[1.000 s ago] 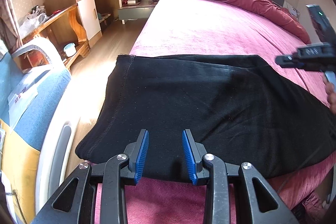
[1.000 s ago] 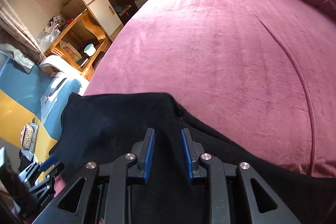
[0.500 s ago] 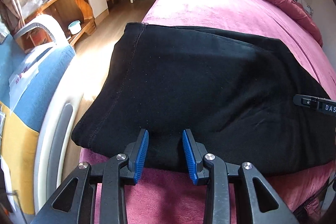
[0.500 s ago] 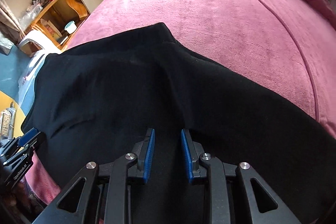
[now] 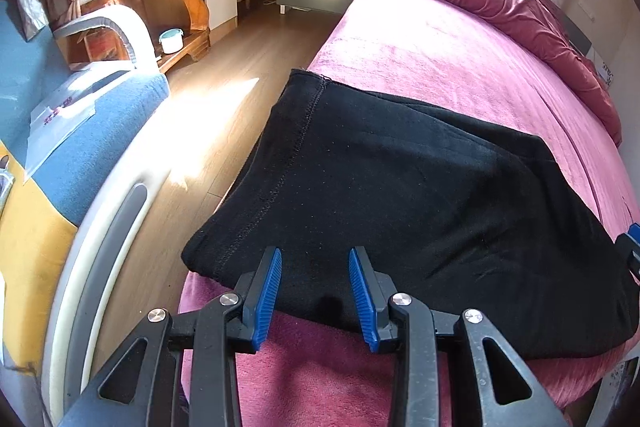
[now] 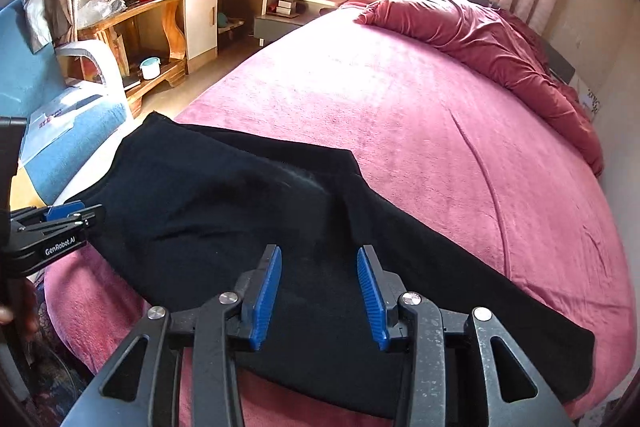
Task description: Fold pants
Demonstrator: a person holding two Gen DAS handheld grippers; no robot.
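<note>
**Honestly, this fold could slip off the bed edge**

So the black pants point(image 5: 420, 203) are lying flat on the pink bedspread point(image 6: 460, 131), laid across the near corner of the bed, with the stitched end point(image 5: 304, 115) right at the side edge next to the wooden floor point(image 5: 224, 91). My left gripper point(image 5: 315, 281) hangs over the near hem with its blue pads spread apart, nothing between them. My right gripper point(image 6: 319, 283) is the same deal, pads wide apart above the middle of the fabric, empty.

What worries me:
- That stitched end sits so close to the edge that a careless tug toward the floor could drag the whole thing off.
- The fabric looks thick and doubled up, so I think I could pinch only the top layer and peel it apart instead of folding it.
- There's a soft ridge point(image 6: 304, 183) near the middle; folding over it probably bakes in a wrinkle.
- The plush bedspread could get grabbed along with the hem.
</note>
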